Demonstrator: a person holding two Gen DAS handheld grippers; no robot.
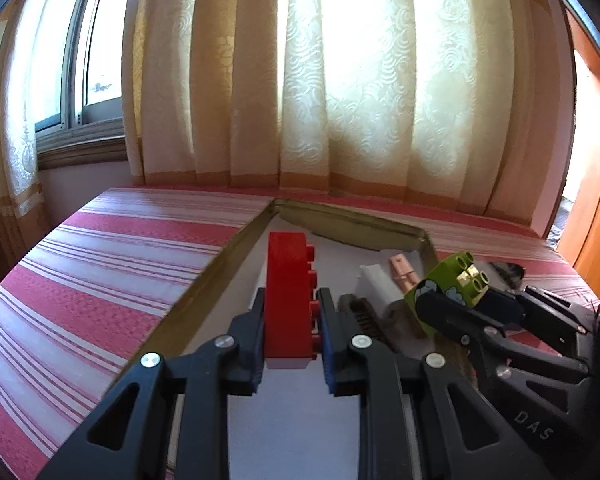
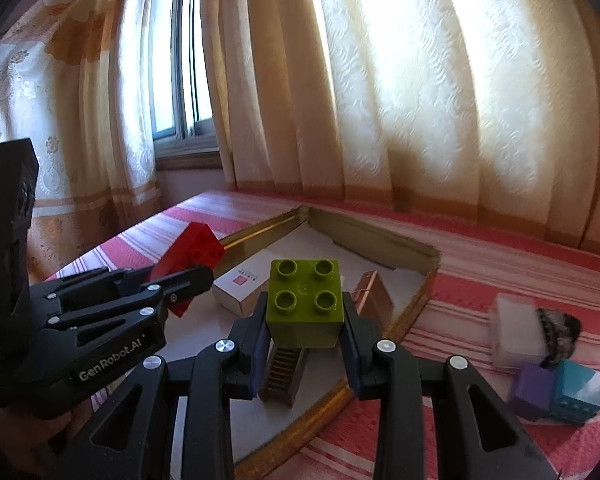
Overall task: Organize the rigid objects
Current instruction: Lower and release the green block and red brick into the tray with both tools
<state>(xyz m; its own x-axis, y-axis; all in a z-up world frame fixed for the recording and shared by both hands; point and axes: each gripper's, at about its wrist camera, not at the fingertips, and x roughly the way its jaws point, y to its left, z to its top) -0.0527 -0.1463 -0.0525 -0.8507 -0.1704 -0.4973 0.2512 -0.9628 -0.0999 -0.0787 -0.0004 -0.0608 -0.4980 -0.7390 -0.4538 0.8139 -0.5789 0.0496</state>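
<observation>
My left gripper [image 1: 291, 328] is shut on a long red brick [image 1: 290, 292], held on edge with its studs facing right, above the white floor of a shallow gold-rimmed tray [image 1: 220, 268]. My right gripper [image 2: 305, 336] is shut on a green four-stud brick [image 2: 306, 304], studs up, over the same tray [image 2: 380, 384]. In the left wrist view the right gripper [image 1: 456, 300] holds the green brick [image 1: 452, 280] just right of the red one. The right wrist view shows the left gripper [image 2: 188, 280] with the red brick [image 2: 188, 256] at the left.
Inside the tray lie a white box [image 2: 240, 288], a copper-coloured box [image 2: 374, 296] and a slatted metal piece [image 2: 284, 372]. On the red striped cloth [image 2: 500, 272] to the right sit a white block [image 2: 516, 336], a purple block [image 2: 534, 392] and a teal block [image 2: 580, 392]. Curtains hang behind.
</observation>
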